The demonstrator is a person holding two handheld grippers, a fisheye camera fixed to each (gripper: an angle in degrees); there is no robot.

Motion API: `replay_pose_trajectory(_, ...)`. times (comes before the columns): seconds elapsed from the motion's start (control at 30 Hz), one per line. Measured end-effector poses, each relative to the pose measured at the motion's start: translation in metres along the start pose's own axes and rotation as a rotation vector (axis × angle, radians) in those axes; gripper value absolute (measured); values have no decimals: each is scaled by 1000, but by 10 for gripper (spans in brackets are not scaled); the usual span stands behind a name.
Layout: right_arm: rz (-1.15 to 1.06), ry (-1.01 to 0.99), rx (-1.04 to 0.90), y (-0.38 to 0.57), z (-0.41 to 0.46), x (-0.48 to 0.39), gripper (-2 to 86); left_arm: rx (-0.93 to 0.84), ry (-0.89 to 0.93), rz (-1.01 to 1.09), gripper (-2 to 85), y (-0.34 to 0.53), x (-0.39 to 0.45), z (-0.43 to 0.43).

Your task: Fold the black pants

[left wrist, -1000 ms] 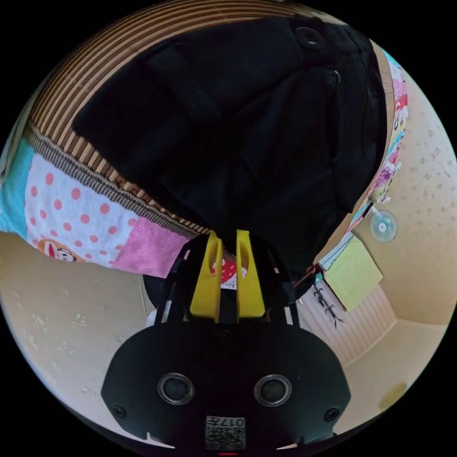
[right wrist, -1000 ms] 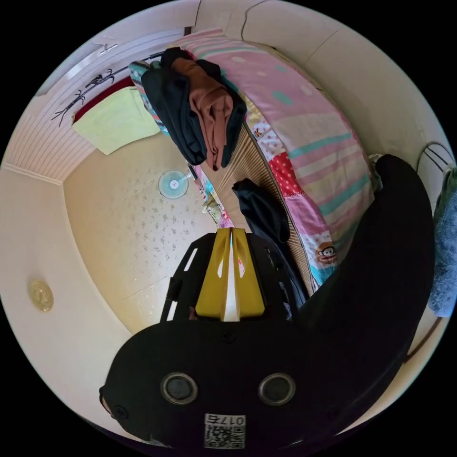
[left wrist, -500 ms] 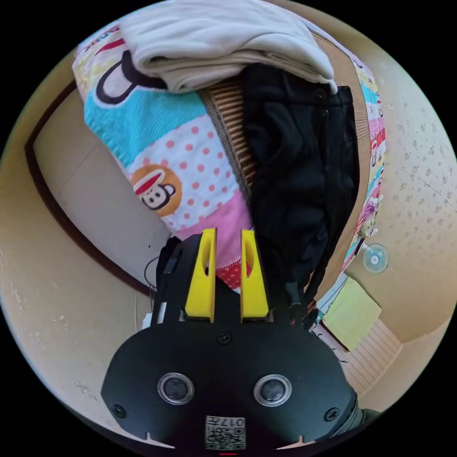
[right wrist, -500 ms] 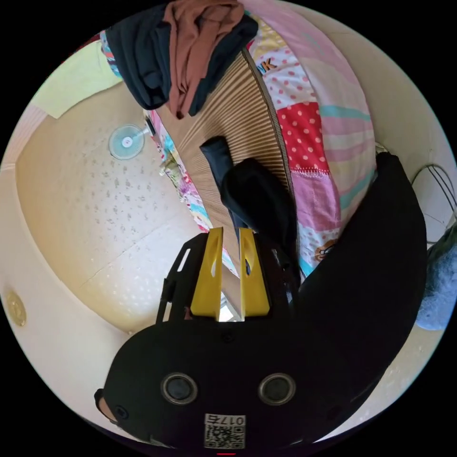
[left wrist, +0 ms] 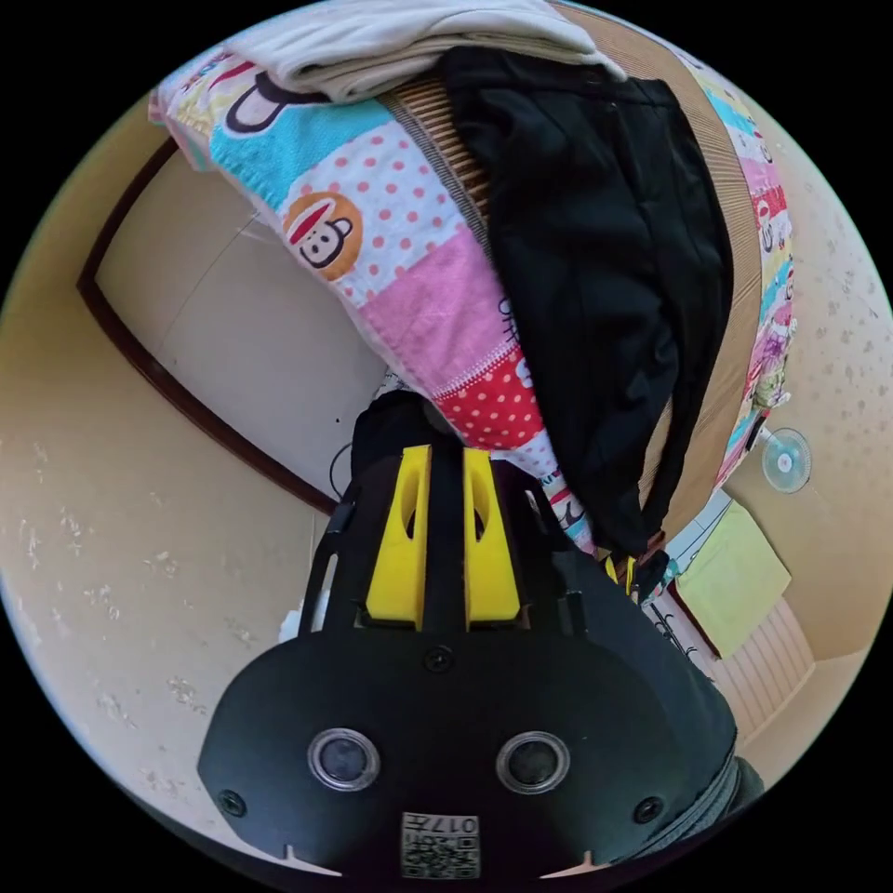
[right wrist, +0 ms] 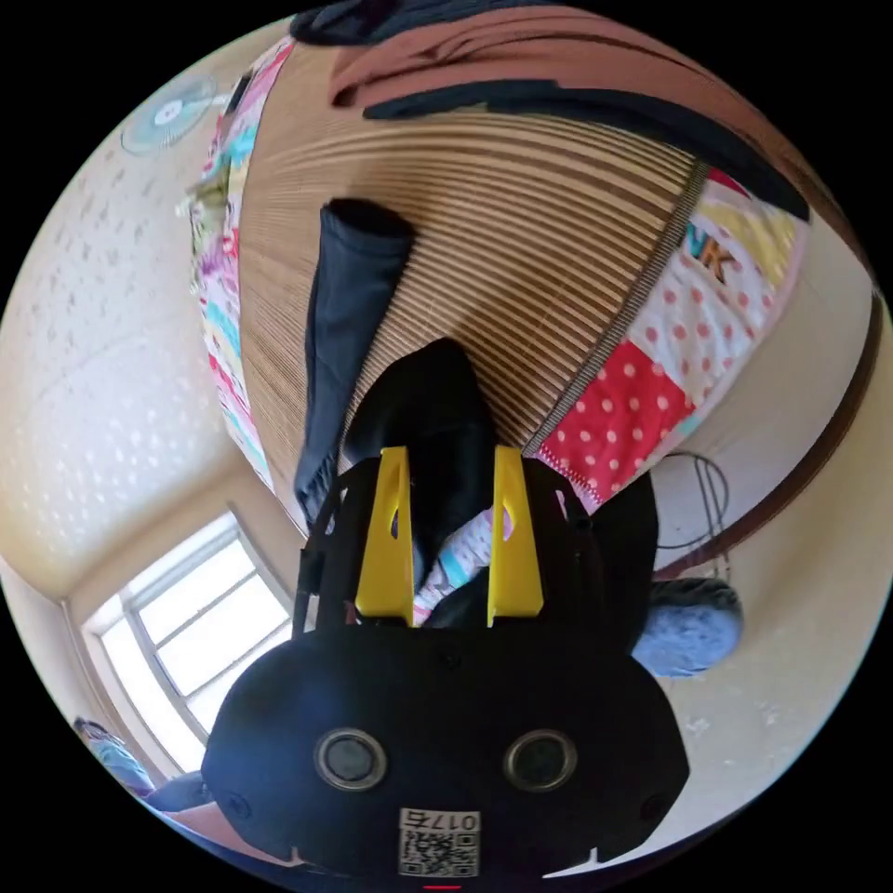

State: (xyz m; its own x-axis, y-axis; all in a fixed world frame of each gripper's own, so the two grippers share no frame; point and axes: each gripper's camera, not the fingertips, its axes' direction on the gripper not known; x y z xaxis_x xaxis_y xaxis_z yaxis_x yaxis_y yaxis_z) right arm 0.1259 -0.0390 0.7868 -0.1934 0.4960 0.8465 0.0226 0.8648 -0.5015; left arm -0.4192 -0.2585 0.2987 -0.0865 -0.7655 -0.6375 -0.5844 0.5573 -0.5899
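both tools off the cloth, pants lie bunched on the mat

since half a second ago the right tool (right wrist: 449, 539) has spread its jaws wider and swung in over the striped mat (right wrist: 521, 251), and the left tool (left wrist: 437, 535) has narrowed its gap and drawn back off the bed's edge. part of that shift is the cameras moving with the hands.

the black pants (left wrist: 605, 270) lie on the mat on the bed, waistband at the far end beside a pale folded garment (left wrist: 400, 42), the cloth bunched and trailing off the near edge. in the right gripper view a black leg end (right wrist: 423, 419) sits just past the jaws, with a dark blue garment (right wrist: 349, 307) lying to its left and a brown garment (right wrist: 521, 56) at the far side.

the left tool stands nearly closed with a slim gap and grips nothing i can see. the right tool is wide open and empty, the leg end just beyond its tips.

my read: the next grip should take the leg hem square and through both layers, clear of the blue garment. the other tool should take the matching corner, and the cloth should be pulled taut and flat before it is folded over, or the bunching will get folded in.
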Motion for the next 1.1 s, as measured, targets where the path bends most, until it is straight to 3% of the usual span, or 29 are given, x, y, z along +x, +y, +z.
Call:
replay_pose_trajectory(0.1,-153,120,-215,-17,21,-27,68,9,-18,40,64,3,31,-1)
replay_pose_trajectory(0.2,-458,192,-388,-14,29,-81,36,25,-21,99,63,6,69,3)
replay_pose_trajectory(0.37,-883,-85,-766,47,-28,-179,21,10,-50,212,53,14,128,32)
replay_pose_trajectory(0.5,-1117,-19,-742,97,-107,-208,14,10,-17,226,53,24,143,58)
replay_pose_trajectory(0.63,-893,560,-524,87,-140,-162,13,-6,8,215,53,37,145,90)
replay_pose_trajectory(0.73,-639,721,-237,81,-150,-117,14,-27,-4,208,53,43,140,109)
replay_pose_trajectory(0.8,-510,619,-170,86,-153,-90,18,-20,-5,196,53,47,136,115)
replay_pose_trajectory(0.93,-239,179,-136,101,-134,-11,41,14,33,152,54,58,121,124)
replay_pose_trajectory(1.1,154,-106,-96,130,-96,74,126,36,55,96,54,68,103,135)
